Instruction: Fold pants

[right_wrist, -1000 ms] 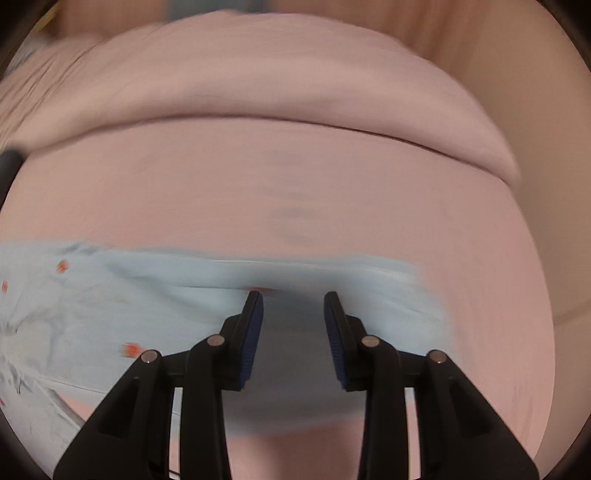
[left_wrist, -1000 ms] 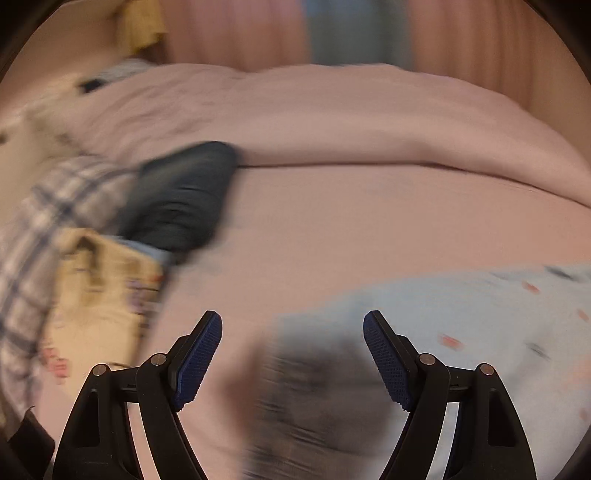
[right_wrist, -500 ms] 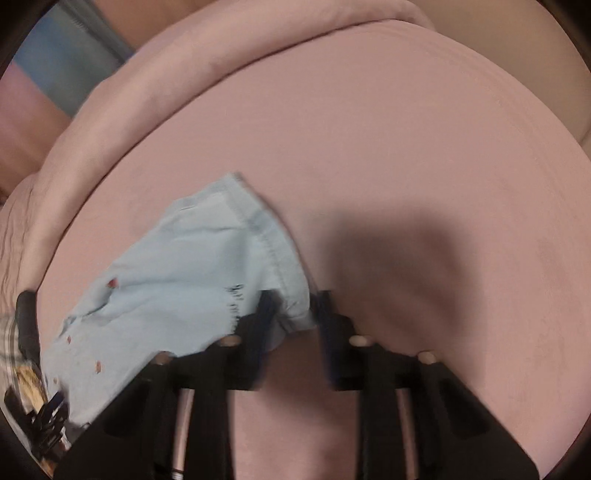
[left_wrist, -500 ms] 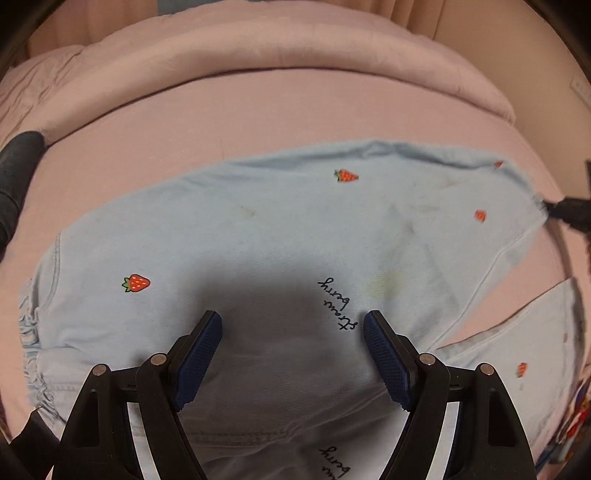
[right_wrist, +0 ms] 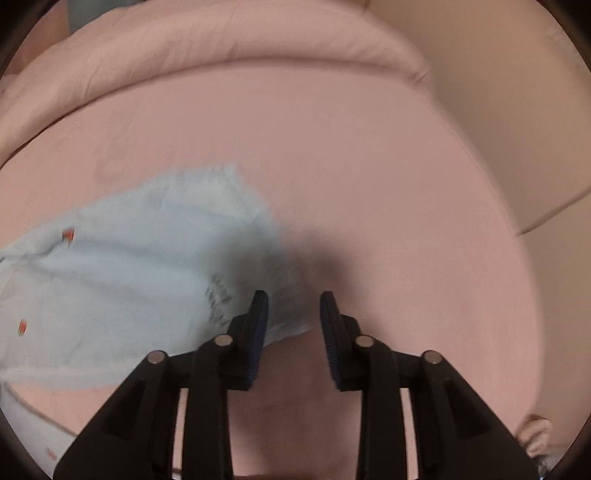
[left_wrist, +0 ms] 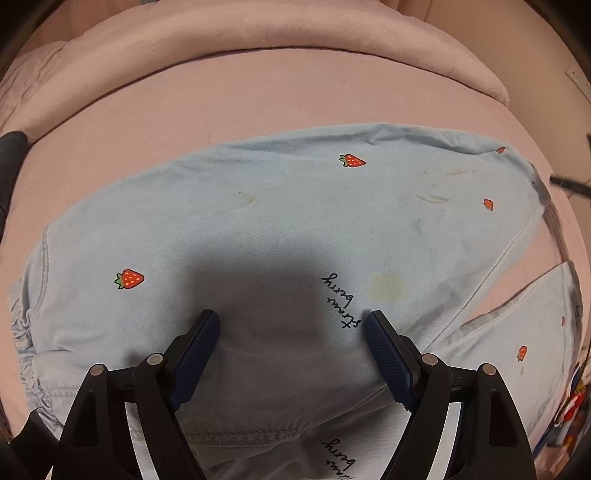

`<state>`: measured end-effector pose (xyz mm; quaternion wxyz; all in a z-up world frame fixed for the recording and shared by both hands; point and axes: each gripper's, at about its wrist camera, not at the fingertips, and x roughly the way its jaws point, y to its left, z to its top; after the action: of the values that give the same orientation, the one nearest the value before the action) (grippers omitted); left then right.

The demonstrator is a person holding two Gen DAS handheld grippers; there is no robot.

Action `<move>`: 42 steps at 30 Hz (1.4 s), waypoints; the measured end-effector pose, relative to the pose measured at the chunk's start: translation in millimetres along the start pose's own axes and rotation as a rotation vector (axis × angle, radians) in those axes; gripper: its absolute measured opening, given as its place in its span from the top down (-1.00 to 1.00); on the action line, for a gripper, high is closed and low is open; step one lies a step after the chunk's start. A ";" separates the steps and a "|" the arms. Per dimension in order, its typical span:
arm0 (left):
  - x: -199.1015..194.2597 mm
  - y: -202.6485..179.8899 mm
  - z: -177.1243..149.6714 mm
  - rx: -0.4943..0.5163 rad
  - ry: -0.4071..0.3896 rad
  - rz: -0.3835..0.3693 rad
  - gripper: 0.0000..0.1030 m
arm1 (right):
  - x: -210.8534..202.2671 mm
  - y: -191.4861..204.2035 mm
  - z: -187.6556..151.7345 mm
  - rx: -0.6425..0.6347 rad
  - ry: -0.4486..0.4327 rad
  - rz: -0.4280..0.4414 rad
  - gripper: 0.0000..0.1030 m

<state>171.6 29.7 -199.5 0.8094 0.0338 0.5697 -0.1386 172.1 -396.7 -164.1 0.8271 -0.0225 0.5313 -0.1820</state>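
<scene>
Light blue pants [left_wrist: 280, 221] with red strawberry prints and black script lie spread flat on a pink bed sheet [left_wrist: 258, 92]. My left gripper [left_wrist: 291, 325] is open and hovers low over the seat of the pants, near the crotch seam. In the right wrist view the end of one pant leg [right_wrist: 147, 280] lies blurred at left. My right gripper [right_wrist: 293, 306] is open with the leg's hem corner just between and below its fingers, not pinched.
A rolled pink duvet [left_wrist: 295, 33] runs along the far side of the bed. A dark garment [left_wrist: 9, 158] sits at the left edge. A beige wall or headboard [right_wrist: 517, 110] stands to the right of the bed. Colourful items [left_wrist: 569, 413] lie at lower right.
My left gripper swung from the clothes pile to over the pants and then held still. My right gripper opened wider at the leg's hem, and the view shifted slightly.
</scene>
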 end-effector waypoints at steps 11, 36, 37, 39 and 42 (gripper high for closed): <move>7.6 -1.2 -0.3 0.014 -0.022 0.023 -0.69 | 48.8 88.3 35.6 -0.079 0.019 0.256 0.41; -61.8 210.4 -26.1 -0.299 -0.147 0.214 -0.72 | -37.7 295.8 22.2 -0.680 -0.102 0.550 -0.01; -57.4 214.8 -25.8 -0.302 -0.131 0.203 -0.72 | -32.0 311.7 23.8 -0.719 -0.096 0.535 -0.01; -43.4 218.0 -20.1 -0.309 -0.087 0.162 -0.72 | -26.5 324.8 24.6 -0.772 -0.083 0.509 -0.01; -30.4 224.1 -21.3 -0.314 -0.046 0.144 -0.53 | -15.6 340.5 25.4 -0.830 -0.042 0.468 0.00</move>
<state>201.5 254.8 -201.8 0.8254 -0.0556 0.5617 0.0095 283.3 -78.0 -218.0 0.7775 -0.2342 0.5332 0.2373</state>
